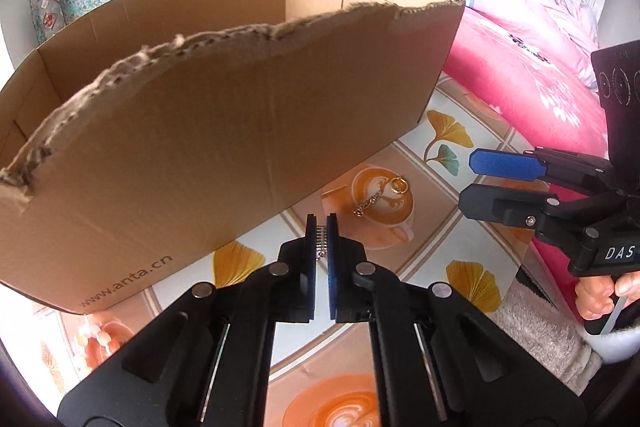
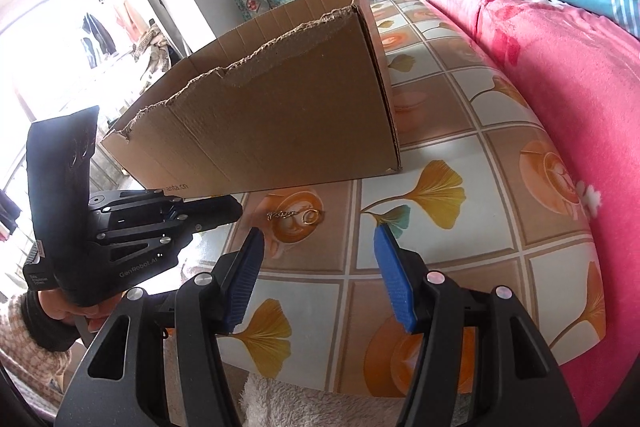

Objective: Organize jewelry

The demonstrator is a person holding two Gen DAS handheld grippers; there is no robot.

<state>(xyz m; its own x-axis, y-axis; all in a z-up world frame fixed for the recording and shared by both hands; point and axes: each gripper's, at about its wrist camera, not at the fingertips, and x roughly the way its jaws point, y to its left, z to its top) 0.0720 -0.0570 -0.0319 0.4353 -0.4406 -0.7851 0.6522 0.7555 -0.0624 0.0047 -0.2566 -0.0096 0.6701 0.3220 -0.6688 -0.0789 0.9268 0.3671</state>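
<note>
My left gripper (image 1: 321, 223) is shut on a small silvery piece of jewelry (image 1: 320, 243), held above the table in front of the cardboard box (image 1: 224, 147). A gold ring (image 1: 399, 184) and a gold chain (image 1: 367, 203) lie on the tablecloth just beyond the left gripper; they also show in the right wrist view, the ring (image 2: 310, 217) and the chain (image 2: 282, 215). My right gripper (image 2: 318, 233) is open and empty, a little short of the ring. It appears at the right of the left wrist view (image 1: 472, 183). The left gripper (image 2: 236, 213) shows at the left of the right wrist view.
The open box (image 2: 280, 131) has a torn front wall and stands on the patterned tablecloth (image 2: 460, 255). A pink bed (image 2: 560, 99) runs along the table's right side. A fluffy white cloth (image 2: 304, 403) lies at the table's near edge.
</note>
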